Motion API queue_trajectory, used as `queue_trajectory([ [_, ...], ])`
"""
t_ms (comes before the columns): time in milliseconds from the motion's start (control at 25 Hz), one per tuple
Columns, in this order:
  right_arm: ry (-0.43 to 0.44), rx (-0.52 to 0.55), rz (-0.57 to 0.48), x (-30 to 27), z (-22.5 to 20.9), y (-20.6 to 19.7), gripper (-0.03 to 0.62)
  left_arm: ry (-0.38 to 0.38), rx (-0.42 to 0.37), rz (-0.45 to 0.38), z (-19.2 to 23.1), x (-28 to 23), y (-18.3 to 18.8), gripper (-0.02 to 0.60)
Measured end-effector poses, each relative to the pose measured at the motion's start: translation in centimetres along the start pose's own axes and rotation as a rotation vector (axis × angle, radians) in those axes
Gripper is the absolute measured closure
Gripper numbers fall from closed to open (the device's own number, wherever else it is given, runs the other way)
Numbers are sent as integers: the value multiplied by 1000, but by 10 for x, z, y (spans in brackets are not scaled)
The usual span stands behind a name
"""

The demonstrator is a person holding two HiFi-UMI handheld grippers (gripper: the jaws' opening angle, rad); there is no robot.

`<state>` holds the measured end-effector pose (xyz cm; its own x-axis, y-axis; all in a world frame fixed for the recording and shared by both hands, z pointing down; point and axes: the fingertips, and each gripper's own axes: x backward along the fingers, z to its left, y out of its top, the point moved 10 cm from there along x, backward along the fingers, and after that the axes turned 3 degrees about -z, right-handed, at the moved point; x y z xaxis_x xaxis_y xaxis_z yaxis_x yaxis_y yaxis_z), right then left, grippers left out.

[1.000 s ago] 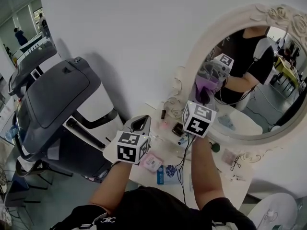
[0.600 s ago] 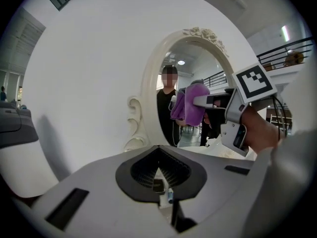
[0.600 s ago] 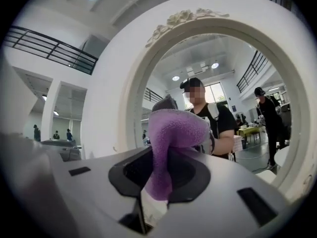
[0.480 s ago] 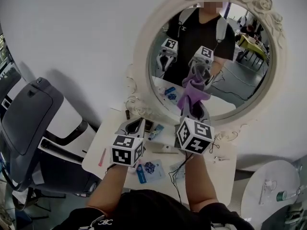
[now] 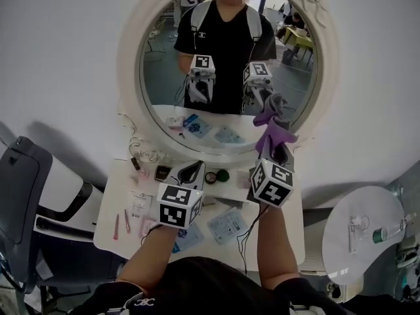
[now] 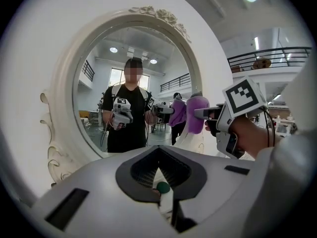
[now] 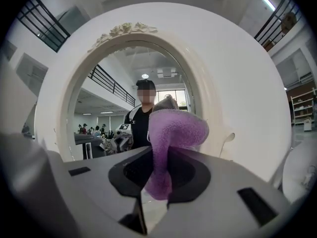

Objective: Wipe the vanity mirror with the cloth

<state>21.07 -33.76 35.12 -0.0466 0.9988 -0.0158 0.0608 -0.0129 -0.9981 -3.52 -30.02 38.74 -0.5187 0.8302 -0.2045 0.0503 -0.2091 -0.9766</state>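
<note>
The round vanity mirror (image 5: pixel 226 64) in its ornate white frame (image 5: pixel 128 77) fills the top of the head view and reflects the person and both grippers. My right gripper (image 5: pixel 278 151) is shut on a purple cloth (image 5: pixel 275 133), which bunches above the jaws at the mirror's lower right rim. In the right gripper view the cloth (image 7: pixel 173 133) stands up out of that gripper (image 7: pixel 157 185), with the mirror (image 7: pixel 119 123) behind it. My left gripper (image 5: pixel 193 171) hovers over the table below the mirror. The left gripper (image 6: pixel 159 182) is shut and holds nothing.
The white vanity table (image 5: pixel 111 231) carries several small packets and cosmetics, among them a green-capped item (image 5: pixel 223 174). A dark grey chair (image 5: pixel 16 195) stands at the left. A round white side table (image 5: pixel 364 231) with a bottle stands at the right.
The view has swung so the mirror sits centred overhead instead of at the right. The right gripper with the cloth now sits at the mirror's lower right rim. The left gripper stays low.
</note>
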Motion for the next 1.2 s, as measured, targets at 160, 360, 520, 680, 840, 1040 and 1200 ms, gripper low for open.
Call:
queue_trajectory([
  [160, -47, 7, 20, -6, -15, -7, 517, -13, -9, 1, -8, -7, 5, 579],
  [360, -52, 34, 56, -20, -17, -19, 517, 5, -6, 6, -10, -8, 5, 579],
  [520, -36, 26, 65, -28, -12, -26, 516, 33, -7, 10, -6, -3, 4, 580],
  [680, -6, 1, 63, -32, -1, -29, 517, 72, 0, 12, 3, 6, 2, 580],
  [840, 19, -10, 64, -35, 16, -32, 516, 114, 8, 15, 13, 19, -2, 579],
  [1040, 59, -4, 69, -37, 44, -37, 517, 163, 21, 19, 27, 38, -7, 580],
  [1200, 77, -7, 62, -39, 70, -41, 517, 203, 32, 24, 40, 54, -12, 580],
])
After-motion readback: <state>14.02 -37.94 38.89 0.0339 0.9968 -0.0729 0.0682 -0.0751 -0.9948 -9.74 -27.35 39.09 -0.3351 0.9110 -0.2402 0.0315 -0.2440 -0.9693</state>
